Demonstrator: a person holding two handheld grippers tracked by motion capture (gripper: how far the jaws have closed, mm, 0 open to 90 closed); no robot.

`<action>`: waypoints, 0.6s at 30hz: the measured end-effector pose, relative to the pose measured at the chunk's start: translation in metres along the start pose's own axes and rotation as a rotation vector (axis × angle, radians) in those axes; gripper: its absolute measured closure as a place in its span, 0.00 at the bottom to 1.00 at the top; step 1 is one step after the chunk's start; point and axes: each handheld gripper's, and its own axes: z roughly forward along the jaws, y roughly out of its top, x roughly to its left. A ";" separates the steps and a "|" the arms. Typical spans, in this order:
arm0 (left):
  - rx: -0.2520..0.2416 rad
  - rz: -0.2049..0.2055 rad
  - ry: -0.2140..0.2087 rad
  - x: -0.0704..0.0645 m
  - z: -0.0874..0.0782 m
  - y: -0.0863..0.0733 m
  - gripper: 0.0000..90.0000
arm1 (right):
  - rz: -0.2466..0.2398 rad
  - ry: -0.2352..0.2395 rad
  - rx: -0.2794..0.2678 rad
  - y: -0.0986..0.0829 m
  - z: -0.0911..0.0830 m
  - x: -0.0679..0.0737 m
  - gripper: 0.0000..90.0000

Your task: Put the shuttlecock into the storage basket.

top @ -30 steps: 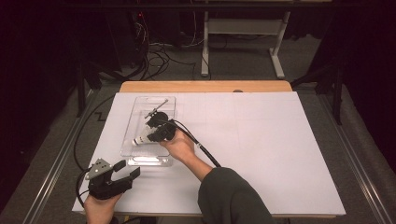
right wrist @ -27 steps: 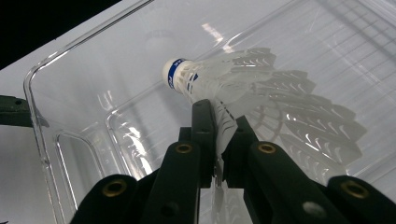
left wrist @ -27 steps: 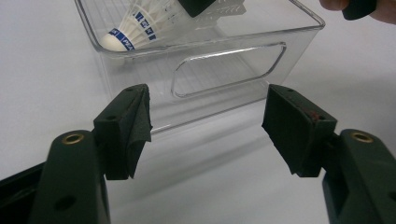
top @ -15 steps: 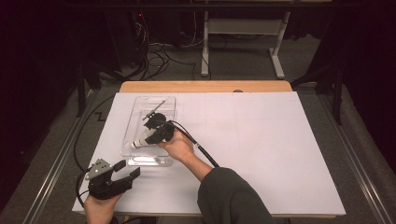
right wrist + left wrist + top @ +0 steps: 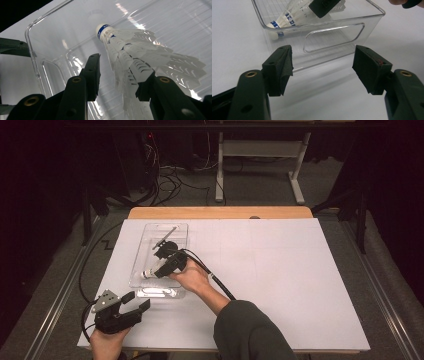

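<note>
Down at the near edge of the white counter, the left tool sits in a hand. Its two black jaws are spread wide apart with nothing between them. They point at the short end wall of a see-through box just ahead of them, and they do not touch it.

A bit farther in, the right tool reaches down into the same see-through box. A hand with a dark sleeve holds it, and a black cable trails back from it across the counter.

In the right tool's own camera, its jaws are partly apart. A white shuttlecock with a blue band near its round tip lies between them. Its feathers touch the right jaw. The left jaw stands a little away from it, so the tool is not squeezing it tight. The shuttlecock lies on its side on the box floor, with its tip pointing toward the near end of the box.

Farther back in the box, something small and dark rests beside a thin grey stick. I cannot tell what they are.
</note>
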 end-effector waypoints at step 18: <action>0.000 0.001 0.001 0.000 0.000 0.000 0.37 | 0.033 0.044 -0.001 -0.005 -0.006 -0.006 0.60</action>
